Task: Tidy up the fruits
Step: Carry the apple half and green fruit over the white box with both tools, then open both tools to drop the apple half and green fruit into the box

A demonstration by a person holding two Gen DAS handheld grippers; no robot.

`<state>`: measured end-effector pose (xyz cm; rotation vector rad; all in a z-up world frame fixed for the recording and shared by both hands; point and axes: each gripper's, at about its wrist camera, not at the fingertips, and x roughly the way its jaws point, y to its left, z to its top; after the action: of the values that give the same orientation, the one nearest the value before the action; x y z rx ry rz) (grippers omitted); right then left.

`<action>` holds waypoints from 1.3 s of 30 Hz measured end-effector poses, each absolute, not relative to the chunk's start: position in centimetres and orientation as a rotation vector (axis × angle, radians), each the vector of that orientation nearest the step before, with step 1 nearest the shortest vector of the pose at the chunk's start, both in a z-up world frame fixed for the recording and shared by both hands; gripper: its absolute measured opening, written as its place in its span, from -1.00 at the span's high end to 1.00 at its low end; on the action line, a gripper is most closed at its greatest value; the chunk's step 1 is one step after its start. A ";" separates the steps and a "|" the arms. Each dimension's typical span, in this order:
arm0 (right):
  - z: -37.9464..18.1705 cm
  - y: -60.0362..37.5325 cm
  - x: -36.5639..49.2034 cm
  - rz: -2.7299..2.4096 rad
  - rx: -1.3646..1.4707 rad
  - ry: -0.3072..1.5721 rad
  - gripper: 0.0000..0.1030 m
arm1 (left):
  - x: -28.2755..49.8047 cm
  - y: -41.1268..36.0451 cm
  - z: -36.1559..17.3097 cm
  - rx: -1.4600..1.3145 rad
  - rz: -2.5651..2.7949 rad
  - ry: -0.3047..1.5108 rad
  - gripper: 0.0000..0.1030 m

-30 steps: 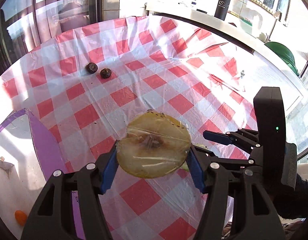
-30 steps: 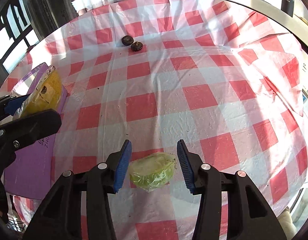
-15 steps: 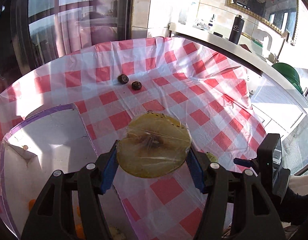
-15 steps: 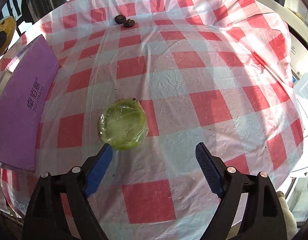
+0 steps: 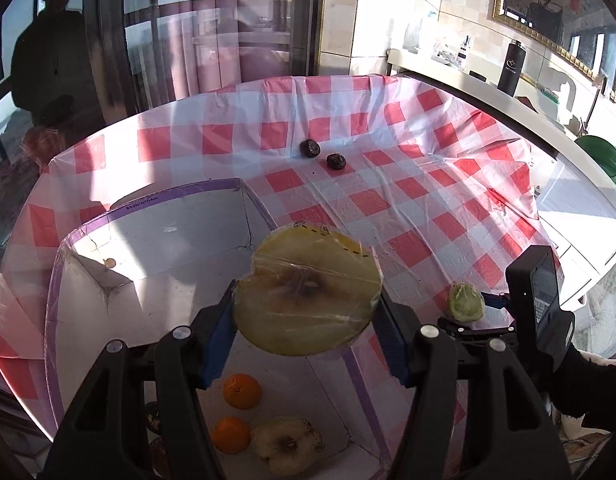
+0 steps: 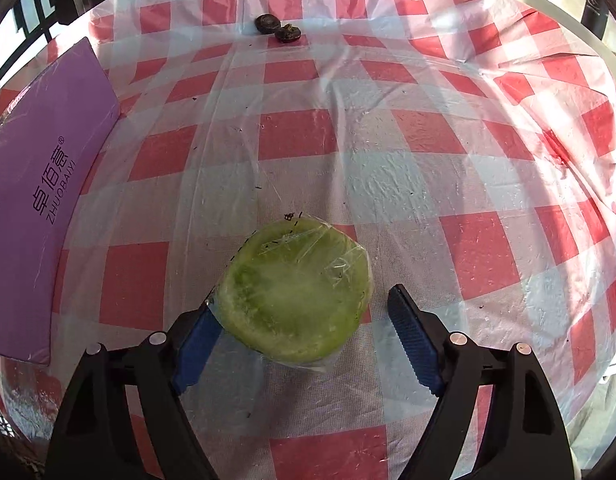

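Pinching a yellow fruit half (image 5: pixel 308 296) wrapped in clear film, the left gripper (image 5: pixel 305 328) holds it cut face up, both blue pads pressed on its sides, above the open box (image 5: pixel 179 216) with the purple rim. Inside the box, near its front, lie two oranges (image 5: pixel 241 391) and another wrapped yellow fruit half (image 5: pixel 285 444). The right gripper (image 6: pixel 303 338) points down at a green fruit half (image 6: pixel 295 290) in clear film that lies on the red-and-white checked tablecloth (image 6: pixel 388 160). The green half sits between the jaws, which are closing: the left pad (image 6: pixel 195 344) touches or nearly touches the film at its edge, the right pad (image 6: pixel 414 340) stands just beside it, with a gap showing. Two small dark fruits (image 6: pixel 277 28) lie close together at the far side of the cloth, well apart from both grippers. The box's purple outer wall (image 6: pixel 43 184) stands at the left in the right wrist view.
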<state>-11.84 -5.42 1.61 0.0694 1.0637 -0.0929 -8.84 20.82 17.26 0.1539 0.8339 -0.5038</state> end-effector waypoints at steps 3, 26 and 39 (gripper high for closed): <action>1.8 -5.0 -11.6 -0.100 0.063 1.067 -0.16 | -8.8 22.3 17.3 0.144 -0.473 0.838 -0.21; 15.2 7.2 -11.7 0.309 0.056 0.783 -0.15 | -7.6 29.4 13.1 0.099 -0.239 0.981 -0.21; 13.3 18.3 -10.8 0.592 -0.262 0.894 -0.15 | -6.5 34.1 11.6 0.059 -0.068 1.008 -0.21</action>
<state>-10.85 18.30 13.29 -0.2623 0.8943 0.5920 -6.55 34.11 11.59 0.0592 1.0080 -0.0681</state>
